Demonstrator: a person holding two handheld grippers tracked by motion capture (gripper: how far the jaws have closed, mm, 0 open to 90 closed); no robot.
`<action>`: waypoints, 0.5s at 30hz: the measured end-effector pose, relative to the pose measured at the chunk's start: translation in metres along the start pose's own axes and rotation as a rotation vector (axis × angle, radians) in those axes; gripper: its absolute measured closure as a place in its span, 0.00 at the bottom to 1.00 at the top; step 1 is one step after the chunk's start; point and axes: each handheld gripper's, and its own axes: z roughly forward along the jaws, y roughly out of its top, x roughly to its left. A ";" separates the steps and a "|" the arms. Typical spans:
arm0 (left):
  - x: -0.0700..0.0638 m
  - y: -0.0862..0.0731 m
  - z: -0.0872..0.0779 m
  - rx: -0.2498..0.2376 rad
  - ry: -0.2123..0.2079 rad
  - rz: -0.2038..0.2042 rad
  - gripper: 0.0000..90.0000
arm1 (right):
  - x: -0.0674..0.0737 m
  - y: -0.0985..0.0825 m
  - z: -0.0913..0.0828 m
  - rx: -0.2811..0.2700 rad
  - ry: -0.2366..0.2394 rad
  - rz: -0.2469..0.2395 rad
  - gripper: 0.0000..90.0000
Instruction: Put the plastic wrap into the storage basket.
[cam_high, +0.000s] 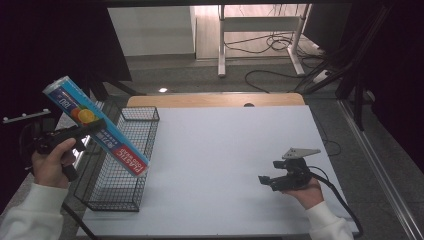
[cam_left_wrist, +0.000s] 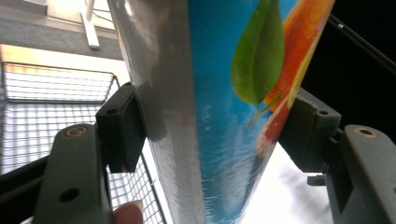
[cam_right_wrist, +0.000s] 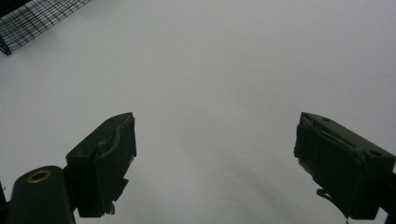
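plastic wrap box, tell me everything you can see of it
The plastic wrap box is a long, narrow carton, mostly blue with a fruit picture near its middle and a red end panel lettered "PLASTIC WRAP". Its surface looks glossy. It is held in the air, tilted, upper end up and to the left, red end down over the near part of the black wire basket. The left gripper is shut on it around its middle; in the left gripper view both pads press its opposite sides. Nothing else visibly touches it.
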 end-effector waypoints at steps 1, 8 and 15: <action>0.001 0.001 -0.002 -0.001 0.009 0.002 0.36 | 0.000 0.000 0.000 -0.002 0.001 0.001 0.14; 0.010 0.003 -0.011 0.001 0.069 0.009 0.36 | -0.001 0.000 0.000 -0.001 0.000 0.005 0.14; 0.021 -0.003 -0.009 0.049 0.125 0.010 0.36 | -0.001 0.000 0.000 0.002 0.000 0.005 0.14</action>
